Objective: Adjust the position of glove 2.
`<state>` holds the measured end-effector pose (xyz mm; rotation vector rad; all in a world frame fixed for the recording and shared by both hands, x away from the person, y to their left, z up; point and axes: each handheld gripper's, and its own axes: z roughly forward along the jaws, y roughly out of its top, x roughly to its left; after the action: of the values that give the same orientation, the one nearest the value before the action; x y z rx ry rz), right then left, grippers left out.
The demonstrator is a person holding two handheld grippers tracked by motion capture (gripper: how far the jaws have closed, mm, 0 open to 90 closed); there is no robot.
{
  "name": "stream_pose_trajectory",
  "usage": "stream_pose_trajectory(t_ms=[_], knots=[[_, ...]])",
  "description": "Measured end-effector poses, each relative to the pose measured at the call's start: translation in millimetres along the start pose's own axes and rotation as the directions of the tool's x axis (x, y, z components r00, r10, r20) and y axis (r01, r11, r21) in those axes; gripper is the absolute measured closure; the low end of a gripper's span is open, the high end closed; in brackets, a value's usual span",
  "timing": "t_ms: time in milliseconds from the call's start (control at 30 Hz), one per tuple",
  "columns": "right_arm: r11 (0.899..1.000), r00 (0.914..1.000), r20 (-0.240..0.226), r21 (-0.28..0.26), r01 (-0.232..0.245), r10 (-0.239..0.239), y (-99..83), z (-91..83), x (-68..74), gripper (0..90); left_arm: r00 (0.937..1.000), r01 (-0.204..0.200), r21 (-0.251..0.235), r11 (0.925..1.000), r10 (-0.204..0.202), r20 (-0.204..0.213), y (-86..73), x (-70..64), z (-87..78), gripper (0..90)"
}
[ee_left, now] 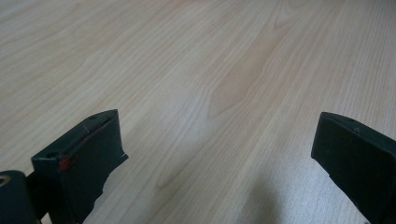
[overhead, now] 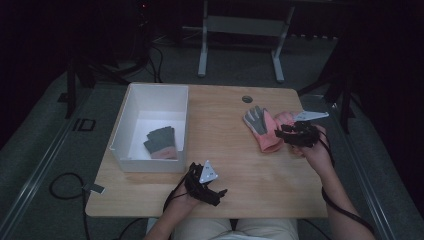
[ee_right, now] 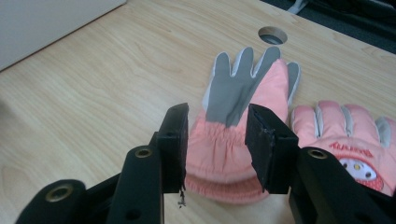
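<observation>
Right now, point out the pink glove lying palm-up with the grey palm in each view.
High view: the palm-up glove lies right of centre, just left of the right gripper.
Right gripper view: centre, its cuff between the open jaws.
Left gripper view: bare wood there, no glove.
Shared landmark: the round table hole beyond its fingertips.

In the right gripper view the right gripper point(ee_right: 217, 147) covers the cuff sides of the palm-up glove point(ee_right: 243, 93); whether its jaws touch the cuff cannot be told; the second glove point(ee_right: 350, 135) is cut off by the right edge and partly hidden behind a jaw; its printed lettering is too small to read.
</observation>
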<state>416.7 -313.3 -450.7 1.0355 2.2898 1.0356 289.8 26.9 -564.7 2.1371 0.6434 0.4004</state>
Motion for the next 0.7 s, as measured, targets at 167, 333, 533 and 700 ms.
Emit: stream_pose_trajectory(t_ms=[167, 333, 533, 700], knots=[[1.0, 0.9997, 0.006, 0.0, 0.024, -0.024, 10.7, 15.2, -4.1, 59.3, 0.9996, -0.014, 0.016, 0.9998, 0.014, 0.026, -2.9, -1.5, 2.3, 1.8], [0.998, 0.9984, 0.003, 0.026, 0.056, -0.056, 19.6, 38.1, -7.6, 59.3, 0.9997, -0.017, 0.012, 0.9998, 0.017, 0.017, -4.5, -4.2, 2.0, 1.8], [0.994, 0.9983, 0.005, 0.091, 0.056, -0.057, 20.6, 77.0, -11.2, 61.1, 0.9997, -0.015, -0.012, 0.9998, 0.015, 0.018, -4.9, -3.8, -0.2, 1.8], [0.991, 0.9993, 0.031, 0.135, 0.014, -0.019, 16.2, 102.5, -14.8, 63.6, 0.9999, -0.01, -0.029, 0.9995, 0.011, 0.011, -5.3, -1.7, -2.5, 1.8]])
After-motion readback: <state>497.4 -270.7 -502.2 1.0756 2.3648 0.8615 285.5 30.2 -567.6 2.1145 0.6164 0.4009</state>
